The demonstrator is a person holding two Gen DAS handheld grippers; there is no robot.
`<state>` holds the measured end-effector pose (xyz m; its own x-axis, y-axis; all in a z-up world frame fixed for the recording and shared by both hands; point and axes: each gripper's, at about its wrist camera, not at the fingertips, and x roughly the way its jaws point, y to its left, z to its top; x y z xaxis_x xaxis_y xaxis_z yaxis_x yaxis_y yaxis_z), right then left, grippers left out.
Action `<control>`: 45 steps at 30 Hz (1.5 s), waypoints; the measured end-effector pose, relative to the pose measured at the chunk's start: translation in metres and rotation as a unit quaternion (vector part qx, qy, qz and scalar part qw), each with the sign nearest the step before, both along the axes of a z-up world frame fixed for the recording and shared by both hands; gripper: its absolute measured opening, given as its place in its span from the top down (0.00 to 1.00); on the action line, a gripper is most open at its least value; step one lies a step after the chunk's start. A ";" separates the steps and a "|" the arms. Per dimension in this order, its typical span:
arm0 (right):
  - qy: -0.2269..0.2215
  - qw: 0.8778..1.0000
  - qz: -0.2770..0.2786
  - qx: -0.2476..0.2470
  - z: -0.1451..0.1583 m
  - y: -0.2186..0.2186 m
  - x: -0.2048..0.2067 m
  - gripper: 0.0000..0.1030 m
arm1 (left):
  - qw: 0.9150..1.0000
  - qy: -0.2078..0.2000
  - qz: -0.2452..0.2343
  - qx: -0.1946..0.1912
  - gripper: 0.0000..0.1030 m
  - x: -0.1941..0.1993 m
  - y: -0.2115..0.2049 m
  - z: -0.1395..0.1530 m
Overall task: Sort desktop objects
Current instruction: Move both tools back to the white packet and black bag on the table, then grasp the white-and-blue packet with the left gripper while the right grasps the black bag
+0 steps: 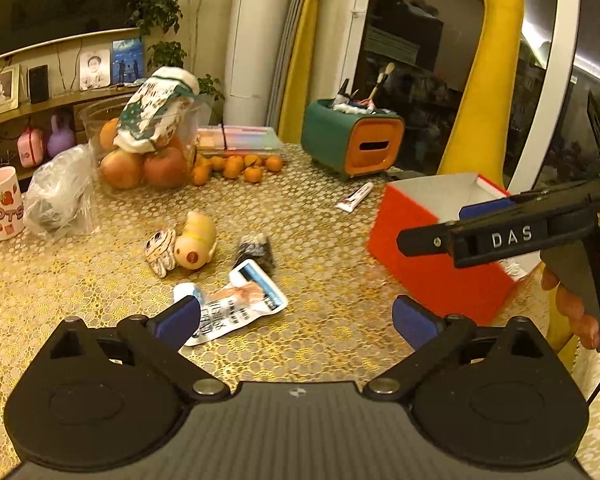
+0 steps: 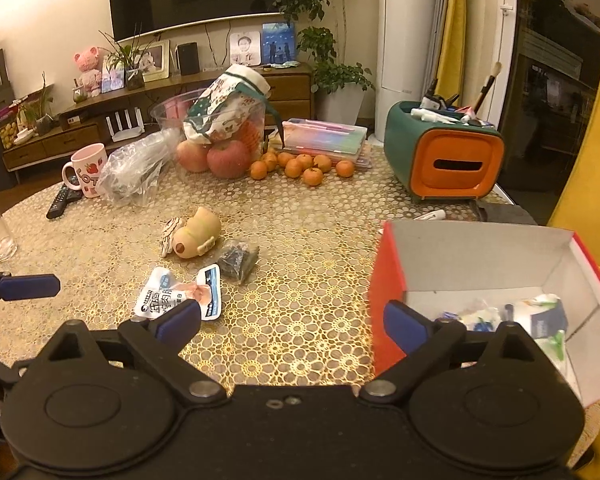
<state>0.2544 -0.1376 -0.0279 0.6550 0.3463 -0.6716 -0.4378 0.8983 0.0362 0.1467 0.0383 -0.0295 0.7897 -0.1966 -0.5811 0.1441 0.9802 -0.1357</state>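
Snack pouch (image 1: 236, 304), white and crumpled, lies on the gold-patterned tablecloth (image 1: 320, 240), just ahead of the left gripper (image 1: 296, 316), whose blue-padded fingers stand wide and empty. Beyond the pouch sit a dark packet (image 1: 256, 250) and a cream toy figure (image 1: 196, 242). The red box (image 2: 388, 292) to the right holds wrappers; the right gripper (image 2: 290, 318), spread wide and empty, hovers at its near corner.
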 end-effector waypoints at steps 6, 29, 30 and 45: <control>0.016 1.000 0.009 -0.008 -0.017 0.023 0.020 0.05 | 1.000 0.018 0.001 -0.001 0.00 0.016 0.016 -0.023; 0.066 0.997 0.021 -0.022 -0.068 0.095 0.105 0.05 | 0.992 0.024 -0.096 0.078 0.00 0.086 0.024 -0.080; 0.067 0.997 0.022 -0.023 -0.070 0.097 0.108 0.05 | 0.991 0.023 -0.101 0.080 0.00 0.089 0.024 -0.081; 0.088 0.995 0.034 -0.040 -0.101 0.130 0.131 0.06 | 0.975 0.033 -0.179 0.127 0.01 0.128 0.013 -0.104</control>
<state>0.3855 -0.0081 -0.1287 0.5011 0.3267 -0.8014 -0.4908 0.8700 0.0478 0.2743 0.0511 -0.1334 0.6564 -0.2960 -0.6940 0.4817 0.8723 0.0836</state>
